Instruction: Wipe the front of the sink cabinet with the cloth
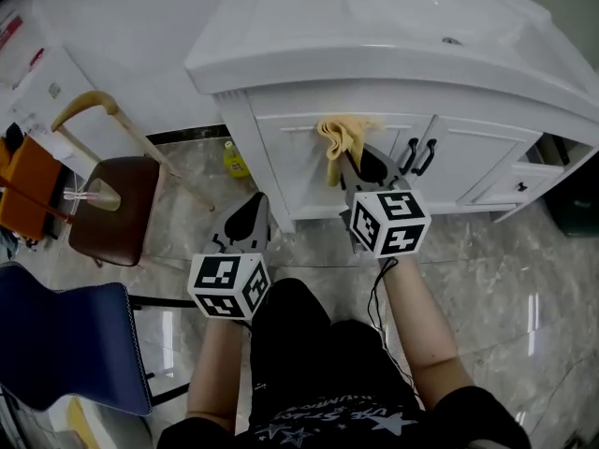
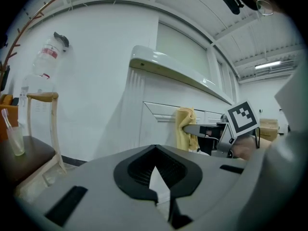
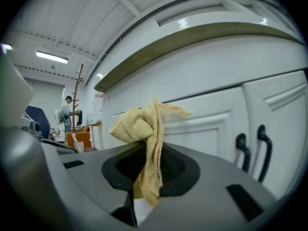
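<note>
My right tongs (image 1: 348, 165) pinch the yellow cloth (image 1: 341, 137) at the sink cabinet's drawer front (image 1: 298, 162), just ahead of the tips. My left tongs (image 1: 251, 215) are pressed together, empty. I judge the wiping step is in hand; next calls for a sideways sweep.

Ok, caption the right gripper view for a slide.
Right gripper shut on the yellow cloth, facing the white sink cabinet front.

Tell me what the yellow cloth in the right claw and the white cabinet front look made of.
The yellow folded cloth looks like terry or microfibre: fuzzy nap, limp folds. The white panelled cabinet front seems painted wood or MDF, smooth with a satin sheen; its core is hidden.
</note>
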A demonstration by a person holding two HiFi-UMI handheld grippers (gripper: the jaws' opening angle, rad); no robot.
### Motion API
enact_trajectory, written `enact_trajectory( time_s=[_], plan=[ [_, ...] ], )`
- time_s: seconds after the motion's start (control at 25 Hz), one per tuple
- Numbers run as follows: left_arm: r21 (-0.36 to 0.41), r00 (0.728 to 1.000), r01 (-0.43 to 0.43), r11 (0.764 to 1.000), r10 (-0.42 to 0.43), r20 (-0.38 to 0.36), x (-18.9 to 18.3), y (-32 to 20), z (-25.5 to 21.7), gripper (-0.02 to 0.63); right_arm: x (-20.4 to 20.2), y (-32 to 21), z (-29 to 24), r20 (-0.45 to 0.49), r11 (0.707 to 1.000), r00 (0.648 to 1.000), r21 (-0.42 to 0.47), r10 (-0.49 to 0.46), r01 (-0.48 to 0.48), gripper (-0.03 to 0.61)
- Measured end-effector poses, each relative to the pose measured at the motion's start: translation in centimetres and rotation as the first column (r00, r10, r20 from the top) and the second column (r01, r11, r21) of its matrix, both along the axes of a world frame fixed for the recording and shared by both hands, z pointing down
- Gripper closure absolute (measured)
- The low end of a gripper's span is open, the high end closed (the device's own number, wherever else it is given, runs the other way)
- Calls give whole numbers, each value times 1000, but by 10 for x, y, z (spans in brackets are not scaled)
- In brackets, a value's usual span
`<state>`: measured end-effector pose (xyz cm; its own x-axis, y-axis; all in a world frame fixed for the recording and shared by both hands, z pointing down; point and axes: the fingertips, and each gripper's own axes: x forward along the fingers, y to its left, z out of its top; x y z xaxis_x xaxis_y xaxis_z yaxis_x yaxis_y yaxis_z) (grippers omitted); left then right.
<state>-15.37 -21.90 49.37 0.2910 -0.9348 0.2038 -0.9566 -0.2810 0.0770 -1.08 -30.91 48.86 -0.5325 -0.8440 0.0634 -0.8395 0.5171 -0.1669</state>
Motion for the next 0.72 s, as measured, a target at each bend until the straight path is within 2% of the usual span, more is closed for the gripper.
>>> enact_trajectory(
  time_s=[0.2,0.36,0.48,0.56,0.72],
  plan=[
    [5,998,-64,998,64,-12,27,-3,5,600,77,-5,7,6,987,987,-21,161,-161,494],
    [2,995,-98,995,98,-16,41,-4,6,600,112,-7,7,42,971,970,-49,237,-235,494],
    [4,995,-103,995,103,-15,42,-4,5,600,109,-4,6,43,967,967,-49,251,-249,494],
    [4,996,-93,996,93,-12,38,-3,5,600,96,1,6,46,973,973,-41,227,-226,494],
    [-9,999,-51,999,51,-6,19,-1,11,600,37,17,17,40,997,996,-29,73,-72,494]
  ],
)
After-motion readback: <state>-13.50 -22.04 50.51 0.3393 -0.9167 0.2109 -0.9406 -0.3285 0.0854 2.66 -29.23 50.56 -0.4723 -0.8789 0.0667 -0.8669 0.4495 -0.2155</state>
